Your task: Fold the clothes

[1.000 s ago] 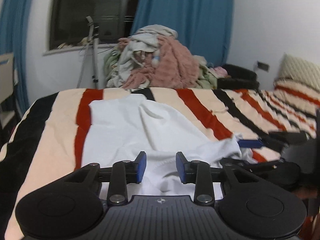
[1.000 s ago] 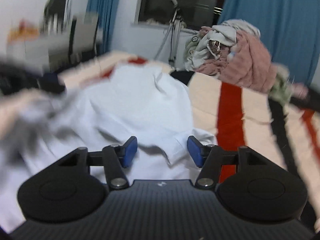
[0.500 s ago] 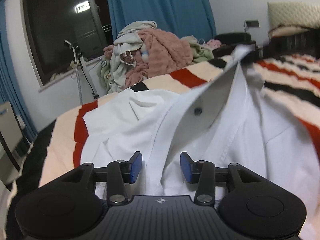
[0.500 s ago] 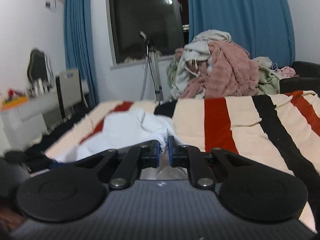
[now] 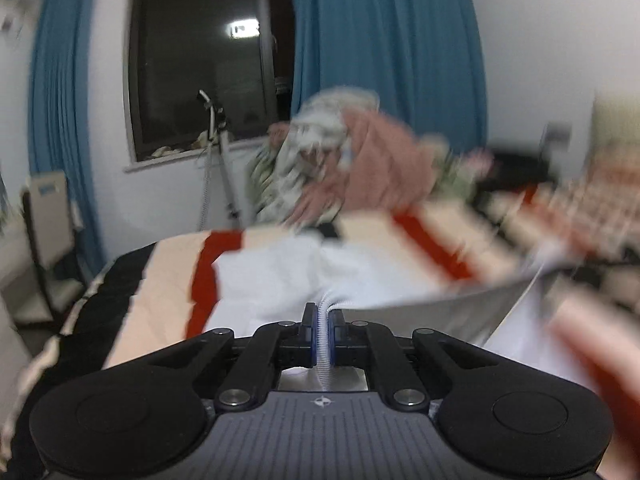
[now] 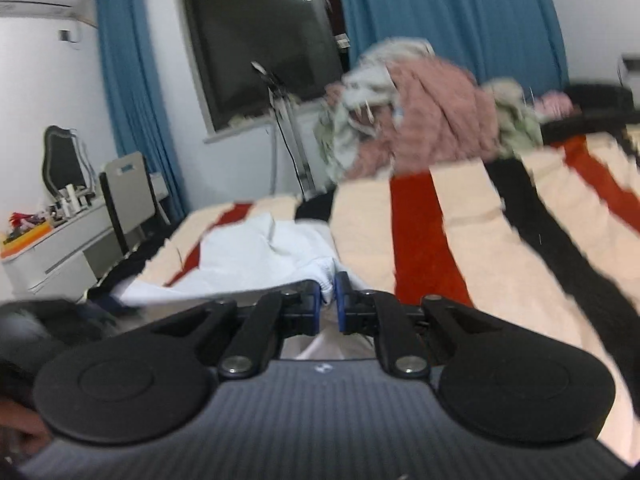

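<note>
- Our left tool (image 5: 323, 322) is clenched on a bunched edge of the white shirt (image 5: 280, 280), the cloth pinched between its blue pads.
- Our right tool (image 6: 329, 294) also grips a gathered fold of the same white shirt (image 6: 256, 256) between its nearly closed pads.
- The shirt lies spread on the striped blanket (image 6: 420, 240) of the bed, with one edge raised and stretched between the two tools.
- At the far side of the bed we see a pile of clothes (image 5: 352, 160), pink and pale, in front of the blue curtain (image 5: 384, 40).
- The left view is blurred on its right side, so we cannot make out details there.
</note>
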### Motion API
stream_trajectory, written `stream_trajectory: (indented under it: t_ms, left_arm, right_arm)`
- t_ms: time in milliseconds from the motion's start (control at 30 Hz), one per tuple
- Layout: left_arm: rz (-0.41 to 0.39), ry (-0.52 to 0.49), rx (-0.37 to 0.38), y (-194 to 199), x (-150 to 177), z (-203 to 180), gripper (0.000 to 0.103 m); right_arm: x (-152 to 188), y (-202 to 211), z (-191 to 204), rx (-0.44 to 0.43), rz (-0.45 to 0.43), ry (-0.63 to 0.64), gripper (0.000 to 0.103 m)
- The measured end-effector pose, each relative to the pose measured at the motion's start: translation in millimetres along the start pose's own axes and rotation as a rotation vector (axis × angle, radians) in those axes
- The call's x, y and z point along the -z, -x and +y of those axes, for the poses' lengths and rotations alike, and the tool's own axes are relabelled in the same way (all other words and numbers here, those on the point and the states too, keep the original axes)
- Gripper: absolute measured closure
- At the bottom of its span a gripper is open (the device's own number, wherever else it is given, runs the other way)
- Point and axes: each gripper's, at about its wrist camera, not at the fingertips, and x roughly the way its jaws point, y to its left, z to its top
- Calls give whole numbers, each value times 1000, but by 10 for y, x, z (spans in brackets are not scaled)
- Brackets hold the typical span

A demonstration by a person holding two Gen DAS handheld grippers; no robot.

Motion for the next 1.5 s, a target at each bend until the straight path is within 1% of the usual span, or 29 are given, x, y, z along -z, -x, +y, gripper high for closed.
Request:
stream_trajectory:
  t_ms: [67,133,167,200,267,333,367,400,467,533,600,633,700,800,833,900,967,1000,1067,1100,1133,1200,1233,1300,1367,1400,1500]
  left_arm:
    - [-48,42,43,229,-101,31,98]
    - [-82,69,64,402,-143,34,98]
    - [-98,83,74,488,-165,36,98]
    - [-103,95,80,545,-170,42,98]
    - [-110,108,91,631,-172,48,98]
    - [-117,118,99,697,-167,40,98]
    - [-122,119,99,740,-157,29,98]
    - [-127,121,99,782,-146,18,98]
    - [-124,115,95,791,-113,-8,98]
    - [-121,109,92,799,-81,-35,98]
    - [-117,104,89,807,-48,-61,98]
    - [-116,101,87,811,-32,-75,98]
    - [-112,96,84,820,1,-101,98]
    - [-107,88,79,832,50,-140,98]
    - [-111,99,77,839,46,-123,98]
    - [-118,123,73,852,38,-87,98]
    - [-125,147,68,866,29,-52,98]
    - [-128,159,66,873,25,-34,98]
    - [-135,182,62,886,17,2,98]
    - [-130,193,62,909,23,15,98]
    - [-125,204,62,932,29,29,98]
    - [-113,219,62,988,55,42,98]
    - [-110,218,64,1020,73,40,98]
    - [-96,227,68,1066,105,50,97]
    - [-66,241,75,1076,140,70,96]
    - [-48,244,80,1065,163,80,94]
    - [-3,225,74,986,218,59,87]
  right_arm:
    - [36,-8,-16,4,37,-9,90]
    - [73,42,26,-2,72,10,78]
    - [93,92,71,-3,86,27,56]
    - [115,161,120,-14,89,47,31]
    - [157,342,226,-61,68,89,19]
    - [157,464,347,-115,51,126,21]
    - [170,489,421,-125,34,150,21]
    - [188,470,487,-113,19,176,21]
    - [227,366,601,-59,5,225,21]
    - [250,200,642,-15,22,233,21]
    - [256,39,612,2,45,213,21]
    - [252,-13,590,11,41,202,21]
    - [201,-13,489,34,-14,155,21]
    - [55,81,221,55,-89,-2,21]
    - [12,107,121,63,-92,-59,21]
    - [-42,127,-44,103,-62,-135,21]
    - [-30,98,-161,169,10,-154,20]
    - [11,79,-223,188,56,-169,20]
    - [102,52,-329,208,136,-212,21]
    - [136,61,-369,217,156,-236,21]
    - [145,118,-373,228,142,-244,21]
    - [102,338,-302,253,33,-222,21]
    - [64,456,-241,266,-32,-190,21]
    - [-28,694,-57,285,-180,-75,21]
    - [-66,866,77,282,-276,10,21]
    - [-73,925,126,279,-305,39,21]
    - [-55,976,182,271,-310,72,21]
